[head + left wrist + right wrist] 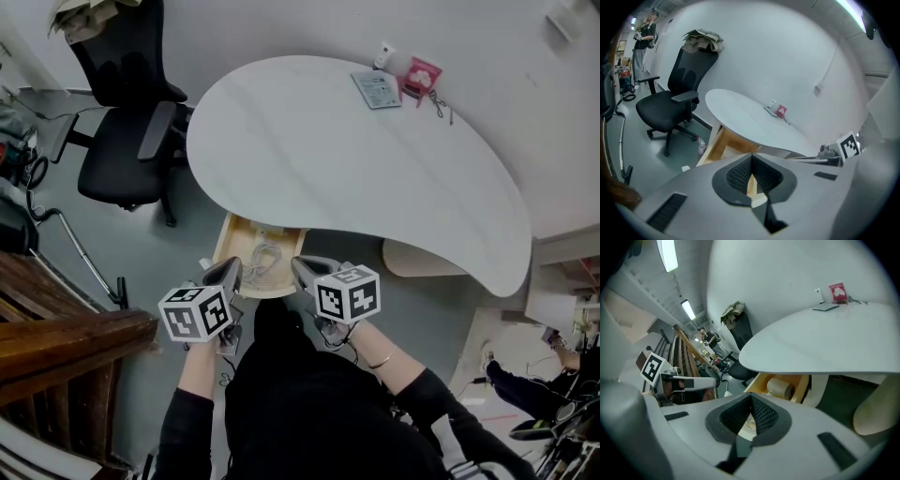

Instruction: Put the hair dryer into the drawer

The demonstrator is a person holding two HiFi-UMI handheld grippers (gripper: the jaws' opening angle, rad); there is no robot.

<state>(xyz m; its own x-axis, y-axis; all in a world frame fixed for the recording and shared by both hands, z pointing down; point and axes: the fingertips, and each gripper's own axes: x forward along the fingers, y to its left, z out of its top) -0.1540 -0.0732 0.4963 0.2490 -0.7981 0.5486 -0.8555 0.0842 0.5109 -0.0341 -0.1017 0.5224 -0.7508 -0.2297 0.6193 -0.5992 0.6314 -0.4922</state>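
The table [356,159] covers the back of the open drawer [229,246] under its near edge, hiding most of the hair dryer [780,387]. At the table's far edge, the print on the pink packet [422,75] is too small to read.

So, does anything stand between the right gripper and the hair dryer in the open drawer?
Nothing visible does. The hair dryer lies inside the open drawer, just under the table edge, and the right gripper, jaws shut and empty, has a free line to it.
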